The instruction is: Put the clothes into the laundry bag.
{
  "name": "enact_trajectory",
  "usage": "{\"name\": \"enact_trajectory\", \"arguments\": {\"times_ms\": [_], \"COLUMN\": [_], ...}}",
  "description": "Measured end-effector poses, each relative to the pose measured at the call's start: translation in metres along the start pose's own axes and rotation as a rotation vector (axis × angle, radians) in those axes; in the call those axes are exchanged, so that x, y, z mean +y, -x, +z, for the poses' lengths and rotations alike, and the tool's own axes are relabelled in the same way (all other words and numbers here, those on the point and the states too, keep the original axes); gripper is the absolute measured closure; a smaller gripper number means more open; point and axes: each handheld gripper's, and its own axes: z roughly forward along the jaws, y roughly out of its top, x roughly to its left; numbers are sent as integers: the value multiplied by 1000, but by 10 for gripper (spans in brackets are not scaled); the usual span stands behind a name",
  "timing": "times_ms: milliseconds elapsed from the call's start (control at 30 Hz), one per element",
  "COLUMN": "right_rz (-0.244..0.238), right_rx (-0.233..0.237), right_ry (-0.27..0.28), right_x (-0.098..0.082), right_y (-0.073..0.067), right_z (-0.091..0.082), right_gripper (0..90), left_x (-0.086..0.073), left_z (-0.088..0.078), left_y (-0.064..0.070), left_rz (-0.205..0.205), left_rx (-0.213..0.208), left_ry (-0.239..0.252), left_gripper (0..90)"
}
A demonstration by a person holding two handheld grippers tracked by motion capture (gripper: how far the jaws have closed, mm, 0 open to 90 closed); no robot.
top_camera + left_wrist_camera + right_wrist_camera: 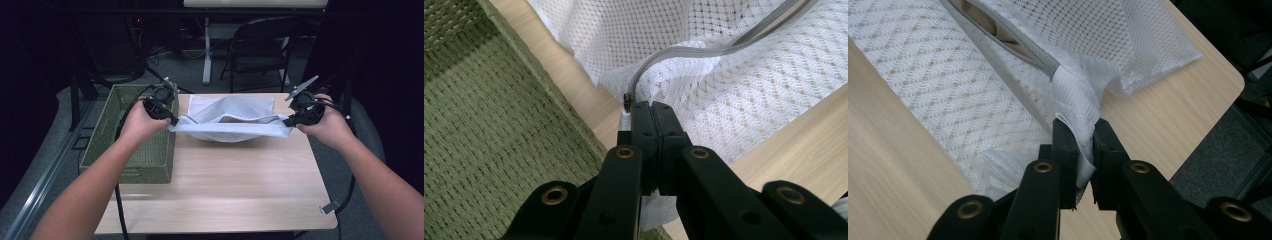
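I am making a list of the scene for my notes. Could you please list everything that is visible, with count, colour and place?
mesh bag: one, white, with a grey zipper, held stretched above the far middle of the table, its mouth open
basket: one, green woven, on the left edge of the table
table: one, light wood, centre of the high view
folding chair: one, black, on the floor behind the table
left gripper: one, black, jaws shut on the left end of the mesh bag
right gripper: one, black, jaws shut on the right end of the mesh bag
forearms: two, coming in from the bottom of the high view
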Motion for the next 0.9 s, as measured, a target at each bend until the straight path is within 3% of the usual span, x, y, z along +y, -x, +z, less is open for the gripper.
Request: {"name": "enact_trajectory", "arguments": {"times_ms": [200, 900], "right_rz": [12, 17], "right_rx": [18, 58], "right_ry": [15, -11], "right_x": [-7, -41], "right_y": [-5, -23], "right_z": [2, 17], "right_gripper": [829, 829], "left_x": [-9, -43], "left_z": [3, 22], "left_y": [2, 18], "left_rz": [2, 26], "left_rx": [-20, -70], "left_ry": [-6, -13], "left_gripper": [894, 894]}}
